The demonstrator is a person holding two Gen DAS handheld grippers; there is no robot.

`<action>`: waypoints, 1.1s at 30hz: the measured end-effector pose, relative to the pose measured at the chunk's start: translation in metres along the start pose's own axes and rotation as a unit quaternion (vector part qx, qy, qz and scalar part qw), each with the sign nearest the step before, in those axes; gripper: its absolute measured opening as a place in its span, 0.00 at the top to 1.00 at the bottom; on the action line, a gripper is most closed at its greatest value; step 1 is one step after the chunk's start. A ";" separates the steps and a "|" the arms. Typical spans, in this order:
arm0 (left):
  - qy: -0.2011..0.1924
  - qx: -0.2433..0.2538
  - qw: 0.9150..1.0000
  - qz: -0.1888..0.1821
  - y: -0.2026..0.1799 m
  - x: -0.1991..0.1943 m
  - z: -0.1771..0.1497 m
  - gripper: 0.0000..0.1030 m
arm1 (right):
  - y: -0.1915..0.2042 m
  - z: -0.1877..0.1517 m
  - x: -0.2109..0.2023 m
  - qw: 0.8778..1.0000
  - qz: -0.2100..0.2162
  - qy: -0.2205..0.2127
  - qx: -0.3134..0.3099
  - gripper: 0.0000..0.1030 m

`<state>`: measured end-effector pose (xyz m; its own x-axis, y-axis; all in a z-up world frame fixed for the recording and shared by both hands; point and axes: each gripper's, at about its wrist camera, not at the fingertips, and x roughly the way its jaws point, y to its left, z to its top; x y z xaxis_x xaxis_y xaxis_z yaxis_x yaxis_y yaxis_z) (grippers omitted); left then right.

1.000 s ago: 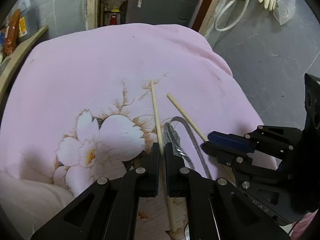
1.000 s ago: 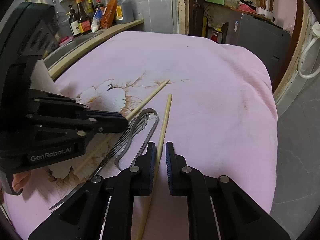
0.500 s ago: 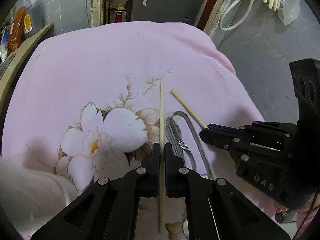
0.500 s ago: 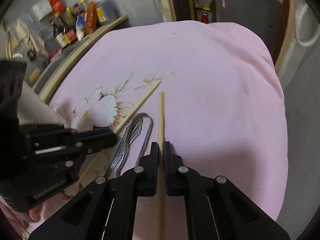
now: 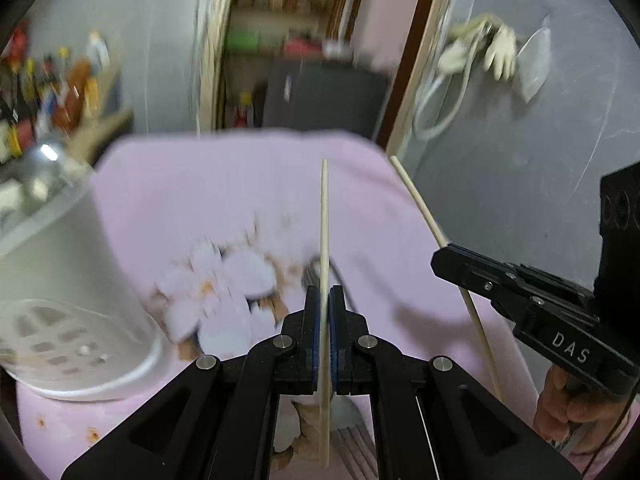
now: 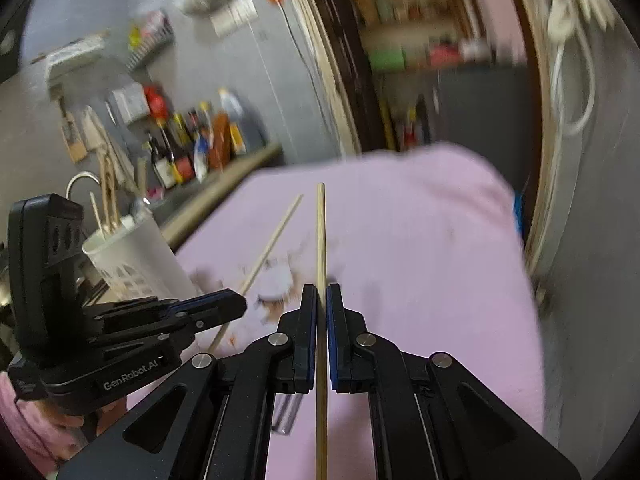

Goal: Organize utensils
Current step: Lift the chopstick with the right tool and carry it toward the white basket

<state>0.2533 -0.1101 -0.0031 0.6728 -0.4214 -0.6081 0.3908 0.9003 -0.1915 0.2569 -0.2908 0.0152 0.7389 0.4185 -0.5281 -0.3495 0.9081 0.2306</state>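
Observation:
My left gripper [image 5: 325, 294] is shut on a wooden chopstick [image 5: 324, 220] and holds it lifted above the pink floral cloth [image 5: 224, 200]. My right gripper [image 6: 321, 292] is shut on the second chopstick [image 6: 320, 232], also lifted; it shows at the right of the left wrist view [image 5: 420, 204]. A white perforated utensil holder [image 5: 60, 288] stands at the left; in the right wrist view [image 6: 132, 256] it holds several sticks. Metal utensils [image 5: 352, 440] lie on the cloth under my left gripper, mostly hidden.
A counter with sauce bottles [image 6: 192, 148] and a tap [image 6: 82, 182] runs along the far left. A doorway with shelves [image 5: 288, 40] is behind the cloth. The grey wall [image 5: 520, 160] is at the right.
Both grippers have risen from the cloth with their chopsticks and tilted up. The white utensil holder has come into view at the left. The view is blurred by motion.

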 end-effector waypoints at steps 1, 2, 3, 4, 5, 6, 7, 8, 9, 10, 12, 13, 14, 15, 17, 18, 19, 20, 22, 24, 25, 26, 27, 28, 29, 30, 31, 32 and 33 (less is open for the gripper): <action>-0.022 0.002 1.000 0.002 -0.002 -0.008 0.000 0.98 | 0.006 -0.001 -0.007 1.000 -0.003 -0.021 -0.010 0.97; -0.038 0.002 0.999 0.004 -0.004 -0.014 0.002 0.98 | 0.014 -0.001 -0.015 0.999 -0.008 -0.047 -0.023 0.97; -0.061 0.002 0.998 0.008 -0.005 -0.022 0.003 0.98 | 0.019 -0.001 -0.021 0.997 -0.011 -0.066 -0.032 0.97; -0.076 0.002 0.997 0.010 -0.006 -0.028 0.004 0.98 | 0.025 0.000 -0.026 0.995 -0.012 -0.085 -0.041 0.97; -0.098 0.000 0.995 0.011 -0.005 -0.036 0.006 0.98 | 0.030 0.001 -0.027 0.994 -0.013 -0.097 -0.045 0.97; -0.120 -0.003 0.993 0.012 -0.004 -0.043 0.008 0.98 | 0.037 0.003 -0.033 0.991 -0.012 -0.120 -0.053 0.97; -0.137 -0.004 0.990 0.014 -0.001 -0.050 0.011 0.98 | 0.043 0.004 -0.035 0.989 -0.011 -0.136 -0.059 0.97; -0.155 -0.007 0.988 0.019 0.001 -0.056 0.012 0.98 | 0.047 0.006 -0.038 0.987 -0.010 -0.147 -0.063 0.97; -0.176 -0.010 0.984 0.026 0.004 -0.063 0.013 0.98 | 0.054 0.008 -0.040 0.984 -0.007 -0.165 -0.070 0.97; -0.197 -0.013 0.980 0.032 0.007 -0.071 0.015 0.98 | 0.056 0.010 -0.040 0.982 -0.004 -0.174 -0.072 0.97; -0.231 -0.019 0.972 0.044 0.015 -0.087 0.018 0.98 | 0.066 0.017 -0.041 0.976 0.012 -0.204 -0.077 0.97; -0.244 -0.021 0.968 0.049 0.019 -0.095 0.019 0.98 | 0.069 0.019 -0.041 0.974 0.017 -0.211 -0.078 0.97; -0.259 -0.024 0.964 0.056 0.026 -0.103 0.021 0.98 | 0.073 0.023 -0.041 0.971 0.025 -0.223 -0.079 0.97; -0.269 -0.027 0.961 0.061 0.033 -0.111 0.023 0.98 | 0.079 0.028 -0.038 0.967 0.039 -0.238 -0.077 0.97; -0.289 -0.033 0.954 0.071 0.047 -0.123 0.028 0.98 | 0.089 0.035 -0.034 0.962 0.056 -0.259 -0.071 0.97; -0.297 -0.035 0.951 0.077 0.054 -0.128 0.031 0.98 | 0.094 0.039 -0.032 0.959 0.065 -0.269 -0.067 0.97; -0.303 -0.038 0.949 0.080 0.060 -0.132 0.033 0.98 | 0.100 0.043 -0.029 0.956 0.071 -0.278 -0.063 0.97; -0.309 -0.039 0.947 0.082 0.068 -0.137 0.036 0.98 | 0.101 0.044 -0.030 0.954 0.077 -0.284 -0.059 0.97; -0.322 -0.042 0.941 0.093 0.084 -0.149 0.037 0.98 | 0.110 0.052 -0.023 0.948 0.092 -0.300 -0.048 0.97; -0.336 -0.044 0.936 0.100 0.101 -0.160 0.036 0.98 | 0.121 0.059 -0.013 0.942 0.107 -0.315 -0.039 0.97; -0.342 -0.047 0.933 0.102 0.110 -0.165 0.036 0.98 | 0.124 0.060 -0.011 0.941 0.112 -0.319 -0.036 0.97; -0.346 -0.050 0.932 0.100 0.118 -0.168 0.036 0.98 | 0.128 0.062 -0.007 0.938 0.118 -0.324 -0.032 0.97; -0.353 -0.060 0.929 0.095 0.129 -0.172 0.036 0.98 | 0.134 0.064 0.000 0.935 0.121 -0.332 -0.028 0.97; -0.357 -0.068 0.927 0.093 0.136 -0.178 0.035 0.98 | 0.138 0.065 0.002 0.934 0.124 -0.335 -0.026 0.97; -0.362 -0.078 0.924 0.091 0.146 -0.182 0.033 0.98 | 0.142 0.066 0.007 0.932 0.129 -0.338 -0.024 0.97; -0.367 -0.087 0.922 0.091 0.153 -0.185 0.031 0.98 | 0.147 0.066 0.014 0.929 0.129 -0.345 -0.022 0.97; -0.374 -0.098 0.918 0.092 0.164 -0.186 0.030 0.98 | 0.150 0.064 0.016 0.928 0.128 -0.350 -0.021 0.97; -0.380 -0.108 0.914 0.094 0.173 -0.187 0.028 0.98 | 0.151 0.064 0.021 0.926 0.129 -0.353 -0.018 0.97; -0.384 -0.116 0.911 0.095 0.182 -0.188 0.027 0.98 | 0.153 0.063 0.027 0.926 0.129 -0.355 -0.013 0.97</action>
<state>0.2143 0.1298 0.0971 0.9904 -0.1271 0.0544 0.1382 0.9259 -0.3517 0.2591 -0.1394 0.0879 0.8177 0.5342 0.2146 -0.5747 0.7793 0.2498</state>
